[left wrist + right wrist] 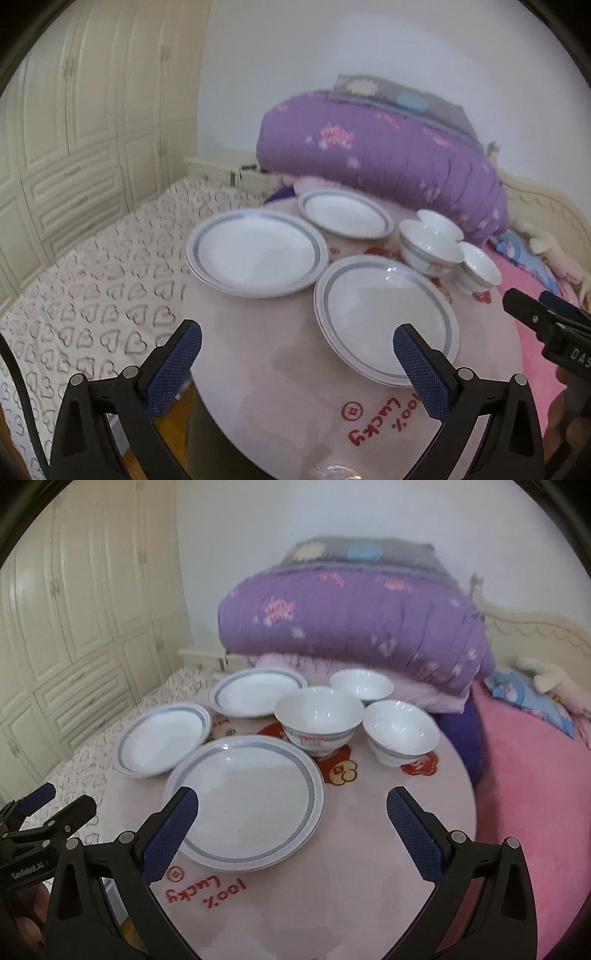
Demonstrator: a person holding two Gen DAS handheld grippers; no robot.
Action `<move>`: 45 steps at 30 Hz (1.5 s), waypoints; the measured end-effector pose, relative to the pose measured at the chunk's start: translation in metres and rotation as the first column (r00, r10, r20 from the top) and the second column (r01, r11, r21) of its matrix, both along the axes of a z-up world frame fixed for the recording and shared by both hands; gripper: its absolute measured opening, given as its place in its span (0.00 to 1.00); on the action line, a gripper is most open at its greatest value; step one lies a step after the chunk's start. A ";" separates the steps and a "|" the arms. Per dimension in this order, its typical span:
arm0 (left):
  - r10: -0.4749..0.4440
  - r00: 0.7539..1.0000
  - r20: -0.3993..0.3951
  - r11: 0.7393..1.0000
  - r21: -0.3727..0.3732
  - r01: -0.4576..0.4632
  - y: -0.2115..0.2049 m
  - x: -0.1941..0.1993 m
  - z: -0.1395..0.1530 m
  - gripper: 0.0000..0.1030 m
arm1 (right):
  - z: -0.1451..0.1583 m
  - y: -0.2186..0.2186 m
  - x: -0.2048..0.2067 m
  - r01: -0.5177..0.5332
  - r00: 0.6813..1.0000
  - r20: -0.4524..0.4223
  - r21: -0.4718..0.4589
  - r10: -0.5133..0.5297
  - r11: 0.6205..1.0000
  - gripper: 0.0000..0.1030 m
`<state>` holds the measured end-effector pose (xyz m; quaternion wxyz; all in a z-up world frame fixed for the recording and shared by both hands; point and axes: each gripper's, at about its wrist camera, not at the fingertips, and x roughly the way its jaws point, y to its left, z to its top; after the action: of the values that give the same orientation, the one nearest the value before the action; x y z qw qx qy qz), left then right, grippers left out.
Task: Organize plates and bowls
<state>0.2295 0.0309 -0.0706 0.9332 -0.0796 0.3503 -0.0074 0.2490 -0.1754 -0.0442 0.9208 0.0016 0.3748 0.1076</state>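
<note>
Bedroom all round me: cream wardrobe (74, 147) on the left, a bed (92, 295) in heart-print sheet, a purple quilt (351, 620) heaped behind, a pink blanket (535, 775) to the right; on the bed stands a round table (369, 849) under a pale printed cover, red lettering near my edge; that cover looks soft and a little slack, so I judge rims will sit slightly sunk in it and a plate may drag the cloth if slid

Three plates lie flat and apart on it: the near plate (247, 797) just ahead of me, the left plate (164, 744) beyond it, the far plate (258, 690) at the back; three bowls stand upright to the right: the big bowl (319, 716), the right bowl (400, 731), the back bowl (362, 685), close together, whether touching I cannot tell

All of it looks like glazed china: stiff, smooth, slippery, chip-prone, moderately heavy; I would pinch a plate across its rim at the near edge, and a bowl over its wall, one pad inside, one outside

My left gripper (295, 354) and right gripper (291, 819) both hover spread wide and empty, over the table's near side
</note>
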 end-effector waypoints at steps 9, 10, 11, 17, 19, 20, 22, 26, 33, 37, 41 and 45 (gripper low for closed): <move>-0.001 0.993 -0.117 1.000 -0.020 -0.001 0.003 0.097 -0.020 0.93 | -0.042 -0.007 0.057 -0.034 0.989 -0.143 -0.008 0.033 0.999 0.96; -0.002 0.992 -0.129 1.000 -0.019 -0.001 0.001 0.109 -0.022 0.93 | -0.048 -0.009 0.063 -0.039 0.986 -0.162 -0.001 0.039 0.999 0.96; -0.001 0.991 -0.137 1.000 -0.015 -0.001 -0.002 0.117 -0.025 0.92 | -0.052 -0.010 0.068 -0.042 0.983 -0.176 0.006 0.043 0.999 0.96; -0.014 0.979 -0.202 1.000 -0.020 0.010 -0.016 0.170 -0.041 0.85 | -0.074 -0.014 0.094 -0.054 0.969 -0.239 0.032 0.060 0.998 0.92; -0.018 0.976 -0.217 1.000 -0.028 0.013 -0.018 0.184 -0.046 0.84 | -0.081 -0.017 0.100 -0.056 0.964 -0.258 0.042 0.065 0.998 0.88; -0.018 0.974 -0.227 0.999 -0.031 0.011 -0.020 0.192 -0.049 0.81 | -0.084 -0.018 0.104 -0.057 0.961 -0.267 0.049 0.068 0.997 0.87; -0.024 0.968 -0.249 0.999 -0.049 0.012 -0.019 0.201 -0.056 0.73 | -0.089 -0.020 0.109 -0.059 0.954 -0.290 0.071 0.078 0.996 0.80; -0.050 0.952 -0.302 0.992 -0.127 0.011 -0.012 0.221 -0.070 0.54 | -0.097 -0.018 0.115 -0.083 0.941 -0.318 0.110 0.114 0.991 0.69; -0.066 0.952 -0.299 0.987 -0.158 0.019 -0.012 0.237 -0.080 0.32 | -0.110 -0.014 0.127 -0.095 0.929 -0.346 0.129 0.135 0.987 0.41; -0.100 0.950 -0.296 0.980 -0.196 0.042 -0.013 0.237 -0.086 0.17 | -0.115 -0.008 0.129 -0.103 0.922 -0.359 0.131 0.144 0.986 0.33; -0.099 0.954 -0.283 0.980 -0.192 0.045 -0.010 0.232 -0.090 0.17 | -0.116 -0.008 0.130 -0.079 0.926 -0.358 0.118 0.116 0.990 0.29; -0.089 0.956 -0.281 0.980 -0.198 0.033 -0.009 0.230 -0.090 0.16 | -0.116 -0.009 0.129 -0.066 0.928 -0.359 0.118 0.104 0.991 0.28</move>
<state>0.4591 0.0217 -0.1611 0.8595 -0.1580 0.4825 -0.0583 0.3778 -0.1840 -0.1597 0.8285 0.0530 0.5326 0.1645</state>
